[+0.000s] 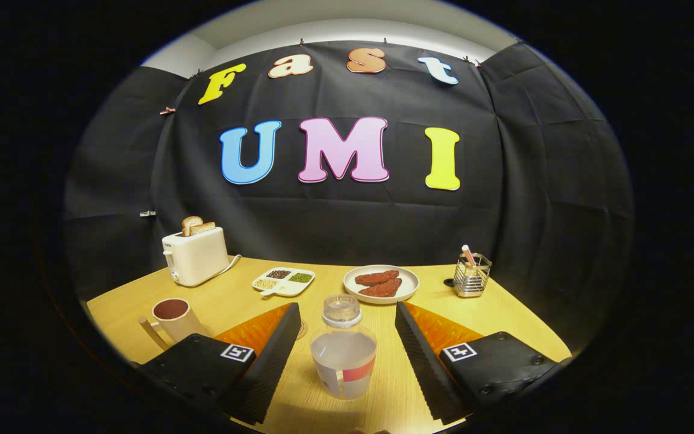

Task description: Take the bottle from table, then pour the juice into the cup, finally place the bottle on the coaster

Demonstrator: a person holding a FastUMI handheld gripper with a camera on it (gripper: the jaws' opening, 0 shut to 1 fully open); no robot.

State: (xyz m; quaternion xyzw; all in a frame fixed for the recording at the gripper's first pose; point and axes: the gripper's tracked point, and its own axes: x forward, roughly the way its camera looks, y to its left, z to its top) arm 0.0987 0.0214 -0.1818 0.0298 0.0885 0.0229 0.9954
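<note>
The tool is spread wide, its fingers standing clear on either side of the bottle, which stands upright on the bench between them. The cup sits near the bench's left edge, just beyond the left finger. Toward the back edge stand a toaster, a tray, a plate and a wire holder.

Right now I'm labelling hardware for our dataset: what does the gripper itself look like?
The gripper has two long wedge-shaped fingers with finely ribbed inner faces. Each sits on a rounded matte block with small screws and a square black-and-white marker tag. No cables are visible.
</note>
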